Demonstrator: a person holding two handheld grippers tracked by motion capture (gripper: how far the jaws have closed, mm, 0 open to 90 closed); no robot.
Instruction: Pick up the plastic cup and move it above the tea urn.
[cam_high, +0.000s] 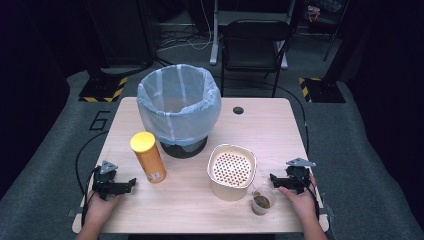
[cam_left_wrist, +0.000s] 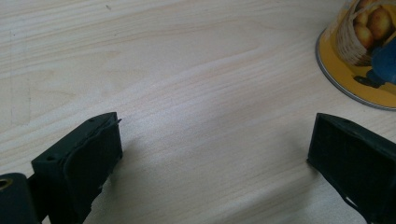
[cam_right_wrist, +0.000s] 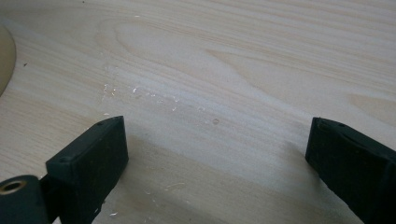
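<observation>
A lined bin (cam_high: 179, 107) stands at the tabletop's (cam_high: 270, 130) far middle. Before it stand a yellow canister (cam_high: 148, 157) to the left, a cream perforated box (cam_high: 231, 171) to the right, and a clear cup (cam_high: 262, 199) beside the box. The left hand-held gripper (cam_high: 131, 182) and the right hand-held gripper (cam_high: 273, 178) rest near the edges, jaws spread wide and holding nothing.

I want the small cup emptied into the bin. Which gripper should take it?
Right gripper: it sits open just beside the cup; the left gripper is across the table, beyond the can.
</observation>
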